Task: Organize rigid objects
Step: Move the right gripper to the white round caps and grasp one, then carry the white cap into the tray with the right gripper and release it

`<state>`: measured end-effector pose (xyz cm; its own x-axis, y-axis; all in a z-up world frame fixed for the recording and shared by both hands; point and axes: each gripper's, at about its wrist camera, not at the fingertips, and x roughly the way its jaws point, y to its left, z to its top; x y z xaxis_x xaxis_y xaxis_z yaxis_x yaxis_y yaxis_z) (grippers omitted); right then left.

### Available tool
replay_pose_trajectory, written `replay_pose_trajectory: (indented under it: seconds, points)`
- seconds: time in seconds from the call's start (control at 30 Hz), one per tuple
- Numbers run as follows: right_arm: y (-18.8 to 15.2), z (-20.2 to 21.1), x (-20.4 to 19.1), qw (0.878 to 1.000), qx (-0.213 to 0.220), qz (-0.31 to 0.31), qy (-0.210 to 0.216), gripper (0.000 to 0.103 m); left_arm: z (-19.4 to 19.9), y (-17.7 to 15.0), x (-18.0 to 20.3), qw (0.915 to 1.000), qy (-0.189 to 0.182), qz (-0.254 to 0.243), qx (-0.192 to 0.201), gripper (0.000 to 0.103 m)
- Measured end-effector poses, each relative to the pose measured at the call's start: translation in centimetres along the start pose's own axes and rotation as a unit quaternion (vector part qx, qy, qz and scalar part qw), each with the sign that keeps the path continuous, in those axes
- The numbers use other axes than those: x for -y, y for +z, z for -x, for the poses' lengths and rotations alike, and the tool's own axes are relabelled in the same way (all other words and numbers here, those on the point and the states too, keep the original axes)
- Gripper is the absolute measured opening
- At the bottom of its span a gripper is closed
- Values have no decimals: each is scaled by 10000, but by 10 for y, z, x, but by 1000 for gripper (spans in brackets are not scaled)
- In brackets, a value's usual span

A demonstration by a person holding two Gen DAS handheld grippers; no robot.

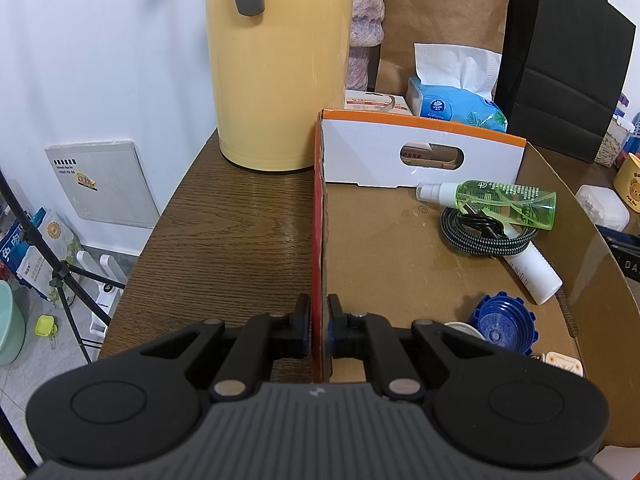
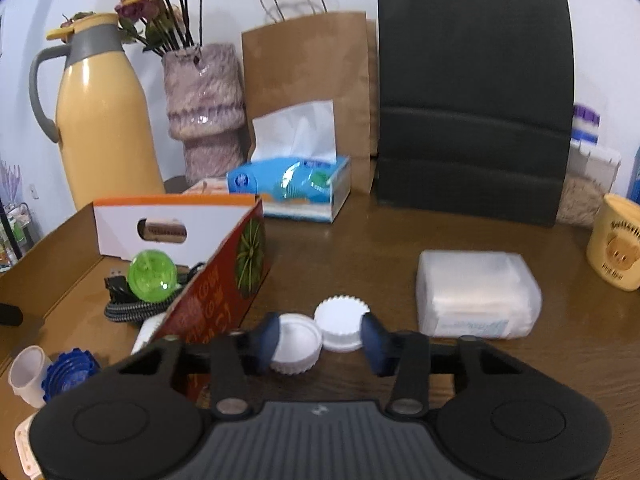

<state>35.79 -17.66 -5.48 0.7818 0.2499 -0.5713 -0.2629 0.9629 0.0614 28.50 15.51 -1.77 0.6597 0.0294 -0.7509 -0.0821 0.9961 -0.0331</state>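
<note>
Cardboard box (image 1: 400,240) sits open-topped on a dark wood table (image 1: 224,240); printed red outside, plain brown inside. Left gripper (image 1: 319,328) is clamped on the box's side wall, one finger outside and one inside, pads tight against the thin card.

Inside the box, left wrist view: green spray bottle (image 1: 508,202) lying on its side near the far end, on top of a coiled braided cable (image 1: 480,236). White bottle (image 1: 534,276) lies just beside the coil, toward the right wall. Blue cap (image 1: 502,322) nearer the gripper, with a small white cup partly hidden just beside it.

Right gripper (image 2: 320,338) is low over the table, just outside the box. Jaws partly open. Two white caps lie between the fingers: one open side up (image 2: 298,346), against the left pad; one ridged, top up (image 2: 342,322), near the right pad. The caps touch each other. Whether the pads actually press on them cannot be told, since the view is blurred there.

Frosted plastic box (image 2: 478,296) rests on the table to the right of the caps, apart from them. Behind: tissue pack (image 2: 292,184), yellow jug (image 2: 104,120), brown paper bag (image 2: 308,80), black paper bag (image 2: 472,100).
</note>
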Motion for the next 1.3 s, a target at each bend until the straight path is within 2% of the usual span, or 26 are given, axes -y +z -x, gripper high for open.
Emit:
replay_pose_trajectory:
  seconds: [0.13, 0.33, 0.93, 1.3]
  points:
    - [-3, -10, 3, 9997, -197, -160, 17, 36, 0, 0, 0, 10000, -1, -2, 0, 9]
    - [-6, -16, 6, 9990, -308, -318, 38, 8, 0, 0, 0, 10000, -3, 3, 1, 9]
    - [-1, 10, 6, 9994, 131, -284, -177, 5, 0, 0, 0, 10000, -3, 0, -1, 9]
    - [16, 43, -8, 9975, 692, -124, -47, 5, 0, 0, 0, 10000, -4, 1, -2, 9]
